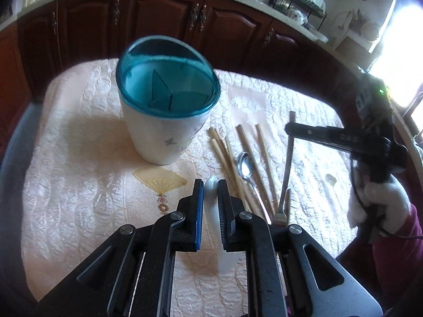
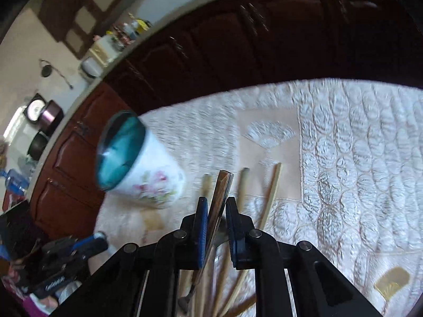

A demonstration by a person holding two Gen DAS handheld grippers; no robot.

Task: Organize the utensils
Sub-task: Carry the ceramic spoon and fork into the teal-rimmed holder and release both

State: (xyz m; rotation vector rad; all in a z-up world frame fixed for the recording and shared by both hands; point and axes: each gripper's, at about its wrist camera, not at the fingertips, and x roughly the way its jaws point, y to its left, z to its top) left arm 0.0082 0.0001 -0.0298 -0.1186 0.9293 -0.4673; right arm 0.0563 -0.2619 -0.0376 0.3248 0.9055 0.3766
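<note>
1. The white utensil holder (image 1: 164,121) with a teal divided rim stands upright on the quilted tablecloth (image 1: 79,171).
2. At its four o'clock lie wooden chopsticks (image 1: 248,153) and a metal spoon (image 1: 244,167).
3. The left gripper (image 1: 210,187) is clenched on a white utensil handle (image 1: 212,192).
4. The right gripper (image 2: 214,206) grasps a metal fork (image 2: 220,192) by its handle.

Left tool (image 1: 210,185) clamped, right tool (image 2: 216,206) clamped, both angled downward

Utensil holder (image 1: 166,100) on tablecloth (image 1: 79,185), chopsticks (image 1: 227,153) and spoon (image 1: 244,166) right of it
</note>
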